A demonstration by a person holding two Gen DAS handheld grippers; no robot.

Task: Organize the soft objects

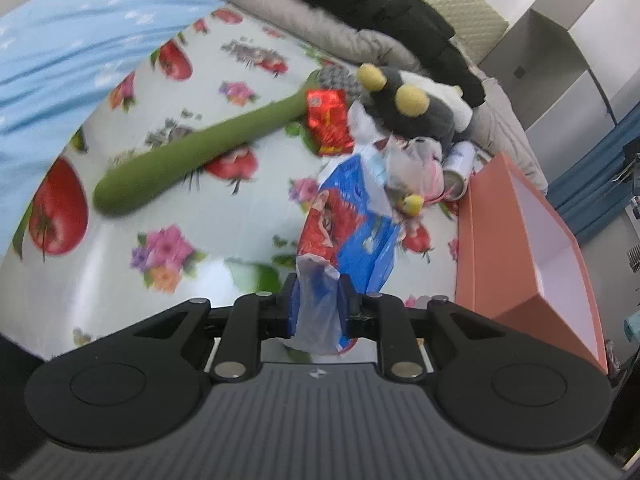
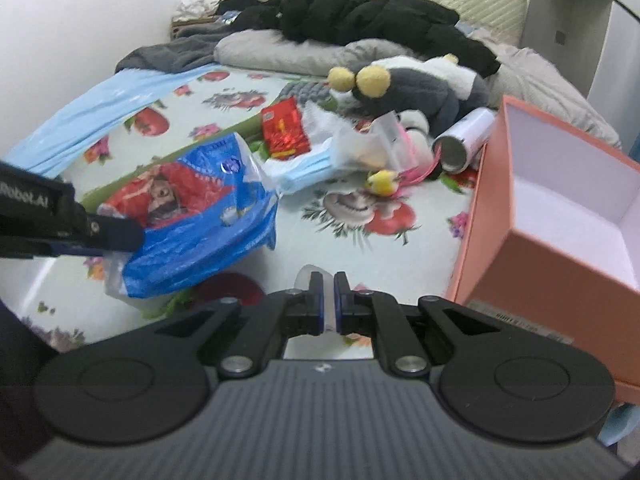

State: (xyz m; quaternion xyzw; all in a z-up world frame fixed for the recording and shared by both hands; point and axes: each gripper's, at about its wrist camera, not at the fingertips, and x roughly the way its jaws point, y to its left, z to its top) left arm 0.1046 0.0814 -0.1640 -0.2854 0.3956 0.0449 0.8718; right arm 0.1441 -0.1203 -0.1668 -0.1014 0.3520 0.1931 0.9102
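Observation:
My left gripper (image 1: 318, 284) is shut on the crumpled end of a blue and red plastic bag (image 1: 352, 220), which hangs over the flowered bedsheet (image 1: 208, 240). In the right wrist view the same bag (image 2: 200, 216) is pinched at its lower left by the left gripper (image 2: 120, 236). My right gripper (image 2: 328, 278) is shut low over the sheet, with a pale translucent sliver in the slit that I cannot identify. Behind lie a long green plush (image 1: 192, 152), a red packet (image 2: 284, 128), a grey plush with yellow horns (image 2: 416, 84), a blue face mask (image 2: 304, 172) and a clear bag (image 2: 368, 148).
An open orange box (image 2: 532, 240) with a white inside stands at the right on the bed. A metal can (image 2: 464, 140) lies beside it. A light blue blanket (image 1: 60, 60), a grey pillow (image 2: 280, 52) and a black jacket (image 2: 360, 16) lie along the far side.

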